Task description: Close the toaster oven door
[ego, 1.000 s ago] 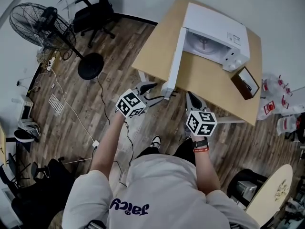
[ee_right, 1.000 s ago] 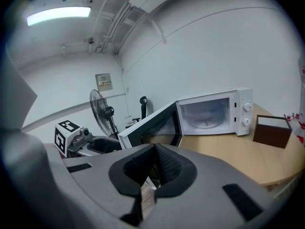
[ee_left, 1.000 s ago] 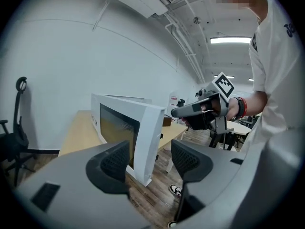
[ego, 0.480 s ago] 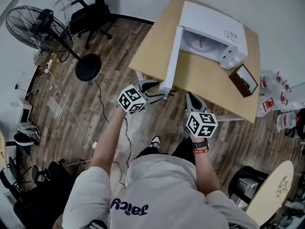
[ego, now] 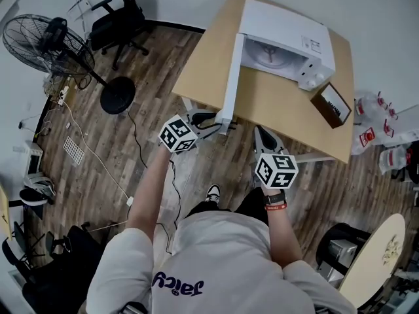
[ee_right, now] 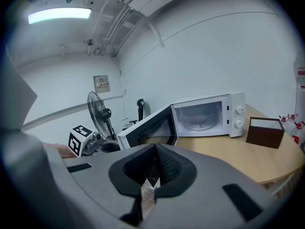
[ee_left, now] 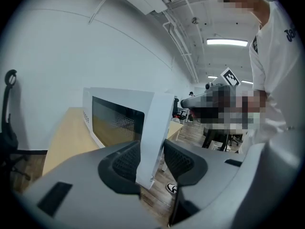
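The left gripper [ee_left: 151,162] has its jaws closing, with the free edge of the open door [ee_left: 153,123] between them and a thin gap on the right side. Beyond the door, the toaster oven [ego: 283,36] stands on the table [ego: 275,106]. The right gripper [ee_right: 153,168], to the left gripper's right, has its jaws together and holds nothing.

Your toaster oven [ego: 281,41] is white, its door [ego: 230,77] white with a dark fine-mesh window [ee_left: 116,123]; the table [ego: 275,106] is pale tan wood. Floor [ego: 98,156] is grey-brown planks, box [ego: 332,104] dark brown, fan [ego: 42,44] and office chair [ego: 121,21] black. Your shirt [ego: 222,254] is off-white with navy lettering, wristband [ego: 275,205] orange-red.
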`<state>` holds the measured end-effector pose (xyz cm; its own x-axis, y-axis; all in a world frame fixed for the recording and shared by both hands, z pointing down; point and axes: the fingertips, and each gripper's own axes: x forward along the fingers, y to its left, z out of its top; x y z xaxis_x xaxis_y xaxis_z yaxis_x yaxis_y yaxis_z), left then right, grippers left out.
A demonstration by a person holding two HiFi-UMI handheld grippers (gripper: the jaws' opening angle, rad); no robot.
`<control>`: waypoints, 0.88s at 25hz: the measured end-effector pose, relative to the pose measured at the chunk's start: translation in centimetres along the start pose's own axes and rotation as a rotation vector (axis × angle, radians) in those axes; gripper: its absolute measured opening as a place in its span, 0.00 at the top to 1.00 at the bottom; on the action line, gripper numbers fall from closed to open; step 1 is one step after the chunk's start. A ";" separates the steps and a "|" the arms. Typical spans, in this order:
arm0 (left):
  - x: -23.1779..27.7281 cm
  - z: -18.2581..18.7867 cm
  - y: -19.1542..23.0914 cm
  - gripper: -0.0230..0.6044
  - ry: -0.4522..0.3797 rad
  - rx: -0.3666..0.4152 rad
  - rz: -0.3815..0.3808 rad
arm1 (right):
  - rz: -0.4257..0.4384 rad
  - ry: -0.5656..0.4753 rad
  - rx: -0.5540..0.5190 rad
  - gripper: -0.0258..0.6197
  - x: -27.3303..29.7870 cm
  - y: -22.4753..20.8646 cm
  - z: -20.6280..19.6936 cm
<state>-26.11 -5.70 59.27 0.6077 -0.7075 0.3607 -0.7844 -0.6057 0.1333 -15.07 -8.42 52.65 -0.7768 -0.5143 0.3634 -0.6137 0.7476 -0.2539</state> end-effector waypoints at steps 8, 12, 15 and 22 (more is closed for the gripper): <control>-0.2 0.1 -0.1 0.70 -0.001 -0.002 0.020 | 0.002 0.008 0.006 0.96 -0.3 0.4 -0.6; 0.1 0.2 -0.5 0.70 0.001 -0.003 0.024 | 0.004 0.005 0.011 0.96 -0.5 0.5 -0.6; 0.6 0.3 -0.7 0.71 0.002 -0.004 0.024 | 0.000 0.002 0.016 0.96 -0.7 0.1 -0.6; 1.4 0.5 -1.2 0.71 0.006 -0.006 0.022 | -0.009 -0.006 0.032 0.96 -1.0 -0.8 -0.5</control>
<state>-24.24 -6.10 59.12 0.5893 -0.7186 0.3694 -0.7985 -0.5877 0.1305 -13.73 -8.27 52.98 -0.7719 -0.5237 0.3604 -0.6250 0.7289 -0.2794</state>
